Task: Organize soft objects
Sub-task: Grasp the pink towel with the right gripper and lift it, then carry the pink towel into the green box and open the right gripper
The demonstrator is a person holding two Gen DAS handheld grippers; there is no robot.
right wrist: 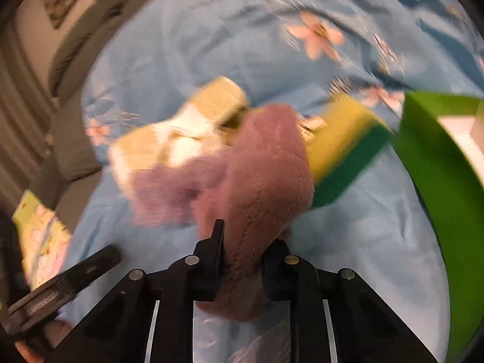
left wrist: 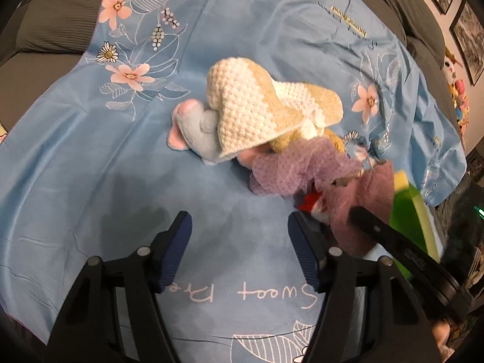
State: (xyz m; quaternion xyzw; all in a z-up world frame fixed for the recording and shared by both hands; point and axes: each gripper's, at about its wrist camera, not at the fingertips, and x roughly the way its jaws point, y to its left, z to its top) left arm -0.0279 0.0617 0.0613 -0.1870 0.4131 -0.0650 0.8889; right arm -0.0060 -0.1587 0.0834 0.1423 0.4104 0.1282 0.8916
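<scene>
A light blue floral sheet [left wrist: 90, 157] covers the surface, with grey cushions [left wrist: 57, 21] behind it and framed pictures on the wall. In the middle of the sheet lies a heap of soft things: a cream and white crocheted piece [left wrist: 257, 106] draped over a grey and pink plush toy [left wrist: 193, 130], with a lilac mesh puff [left wrist: 290, 169] just beside them. The left gripper [left wrist: 240, 251] hangs over bare sheet near the heap, its fingers spread wide and holding nothing. The right gripper [right wrist: 242, 260] has its fingers clenched on a mauve plush piece [right wrist: 263, 181], near a yellow and green sponge [right wrist: 341, 151] and a green bin [right wrist: 435, 181] at the right. The right wrist view is motion-blurred.
</scene>
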